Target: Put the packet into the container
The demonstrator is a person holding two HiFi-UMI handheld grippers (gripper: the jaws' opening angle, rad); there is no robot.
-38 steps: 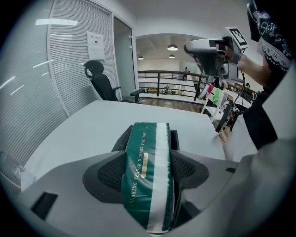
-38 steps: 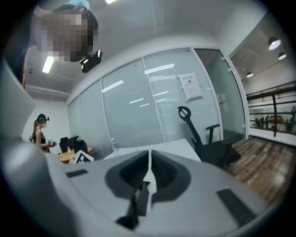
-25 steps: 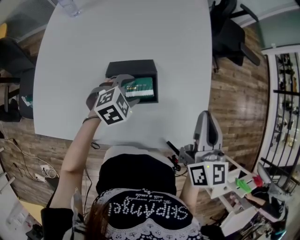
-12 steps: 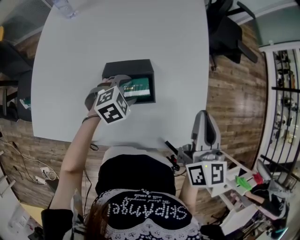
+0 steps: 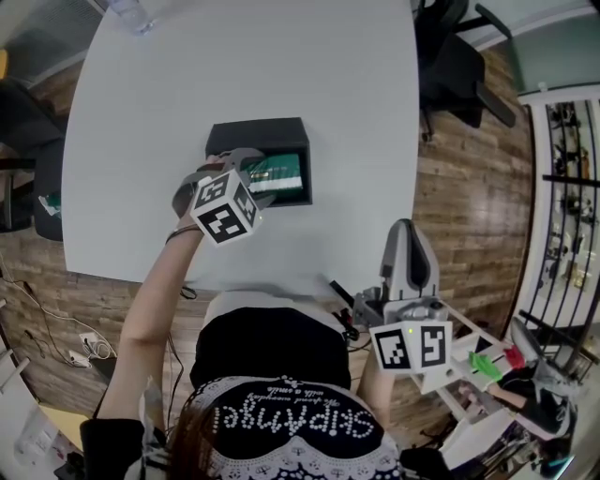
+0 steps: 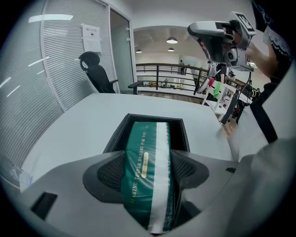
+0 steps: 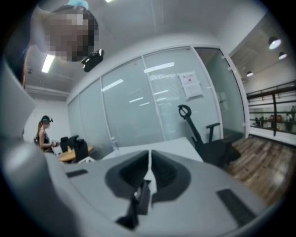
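Note:
A green packet with a white stripe point(image 6: 149, 171) sits between the jaws of my left gripper point(image 6: 147, 172), which is shut on it. Its far end reaches into the black rectangular container point(image 6: 119, 130) on the white table. From the head view, the left gripper point(image 5: 246, 178) hovers over the container point(image 5: 255, 137) and the packet point(image 5: 279, 174) shows inside it. My right gripper point(image 5: 405, 251) is off the table at the person's right side, held upright and tilted, jaws shut with nothing between them point(image 7: 149, 173).
The white table point(image 5: 234, 66) carries a plastic bottle point(image 5: 129, 11) at its far left corner. Black office chairs point(image 5: 459, 66) stand at the right and another chair point(image 5: 23, 141) at the left. A cluttered rack point(image 5: 487, 375) is near the right gripper.
The left gripper with the packet has stayed over the container, shifting only slightly. The right gripper has barely moved.

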